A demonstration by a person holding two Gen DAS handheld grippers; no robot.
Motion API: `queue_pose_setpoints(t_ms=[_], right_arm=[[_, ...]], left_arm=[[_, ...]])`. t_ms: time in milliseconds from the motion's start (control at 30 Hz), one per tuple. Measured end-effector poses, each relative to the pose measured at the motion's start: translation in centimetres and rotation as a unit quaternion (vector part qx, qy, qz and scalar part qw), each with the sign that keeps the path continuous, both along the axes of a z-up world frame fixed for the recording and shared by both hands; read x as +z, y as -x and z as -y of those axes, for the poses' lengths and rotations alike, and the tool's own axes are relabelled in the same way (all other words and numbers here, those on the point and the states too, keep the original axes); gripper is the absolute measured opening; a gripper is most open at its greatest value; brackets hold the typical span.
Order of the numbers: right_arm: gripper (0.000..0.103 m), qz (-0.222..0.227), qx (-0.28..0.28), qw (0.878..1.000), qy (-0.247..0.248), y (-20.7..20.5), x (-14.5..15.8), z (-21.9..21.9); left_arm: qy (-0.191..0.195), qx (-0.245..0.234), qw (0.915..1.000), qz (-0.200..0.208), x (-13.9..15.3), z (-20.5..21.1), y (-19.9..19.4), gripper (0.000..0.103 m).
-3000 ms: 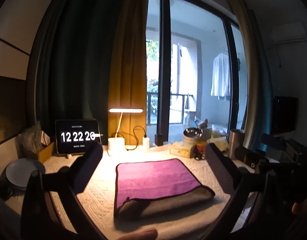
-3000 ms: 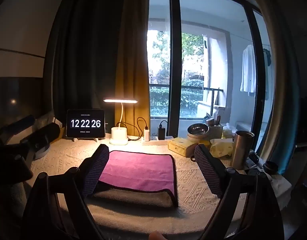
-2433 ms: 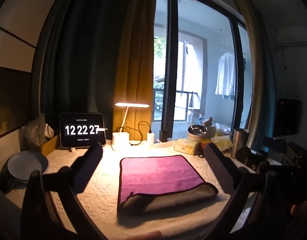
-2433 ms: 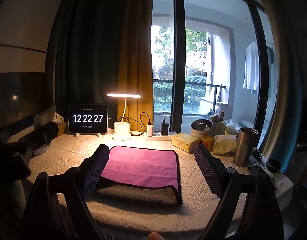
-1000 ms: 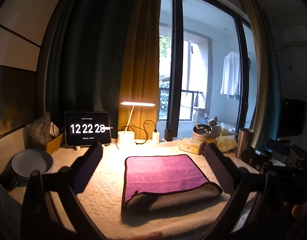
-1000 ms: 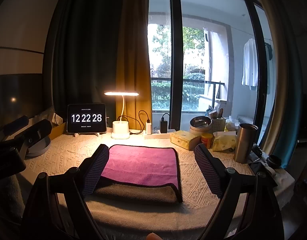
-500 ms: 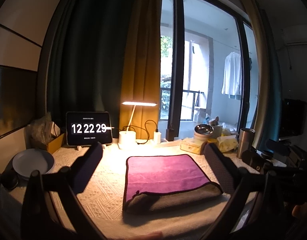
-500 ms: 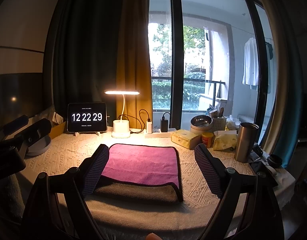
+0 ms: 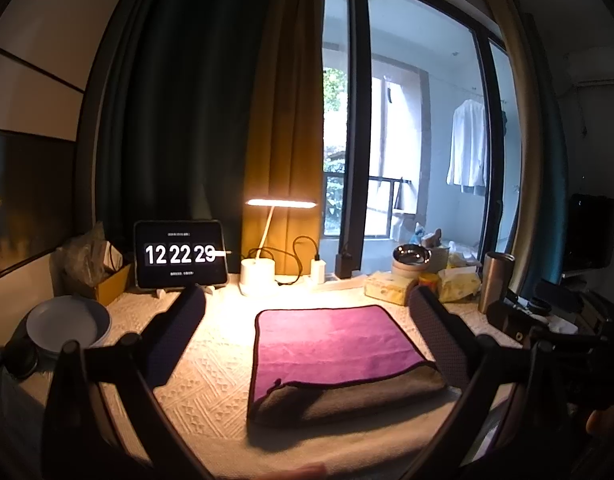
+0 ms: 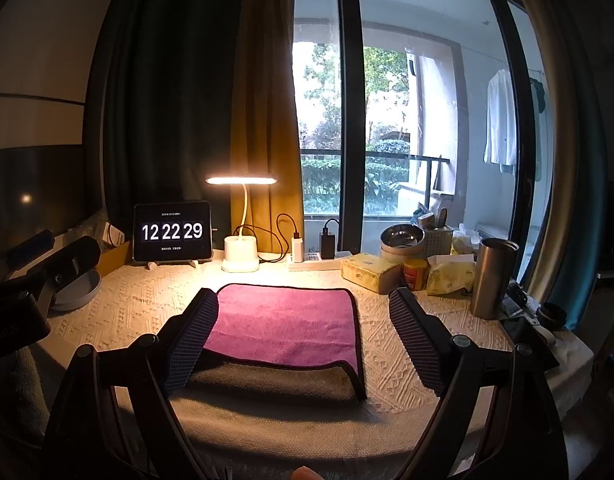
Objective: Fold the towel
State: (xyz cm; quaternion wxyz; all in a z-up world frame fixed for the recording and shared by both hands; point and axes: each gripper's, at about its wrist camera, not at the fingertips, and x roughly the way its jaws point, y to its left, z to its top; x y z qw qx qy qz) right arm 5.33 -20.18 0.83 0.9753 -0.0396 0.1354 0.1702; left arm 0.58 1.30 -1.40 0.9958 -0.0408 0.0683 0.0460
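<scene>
A folded towel, purple on top with a grey layer at the near edge, lies flat on the cream knitted tablecloth; it shows in the left wrist view [image 9: 331, 344] and in the right wrist view [image 10: 287, 320]. My left gripper [image 9: 307, 320] is open and empty, held above and short of the towel. My right gripper [image 10: 303, 316] is open and empty, also above the towel's near side. Neither touches the towel.
A tablet clock [image 9: 181, 254], a lit desk lamp [image 9: 259, 268] and a charger stand at the back. A plate [image 9: 67, 324] is at the left. A tissue box [image 10: 369, 266], a steel bowl [image 10: 403, 238], a jar and a steel tumbler [image 10: 493, 278] crowd the right.
Both grippers drifted slightly, so the towel sits a little further right in the left view. The towel itself has not moved. Both grippers stayed open.
</scene>
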Motion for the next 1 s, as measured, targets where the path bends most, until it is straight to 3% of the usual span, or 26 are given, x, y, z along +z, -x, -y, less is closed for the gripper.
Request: queue_pose_setpoints(t_ms=[267,567,1000], right_arm=[[0.090,-0.012,-0.003,1.000,0.003,-1.5,-0.5,0.0],[0.090,-0.042,-0.014,0.999,0.011,-4.5,-2.0,0.3],[0.090,-0.088,-0.018,0.995,0.050,-9.7,-5.4,0.7]], left_arm=[[-0.002,0.007,0.9998,-0.019,-0.5,-0.1,-1.6,0.102],[-0.009,0.013,0.9971,-0.074,-2.4,-0.5,-5.0,0.102],[-0.028,0.018,0.9834,-0.178,-7.0,-1.6,-11.0,0.102]])
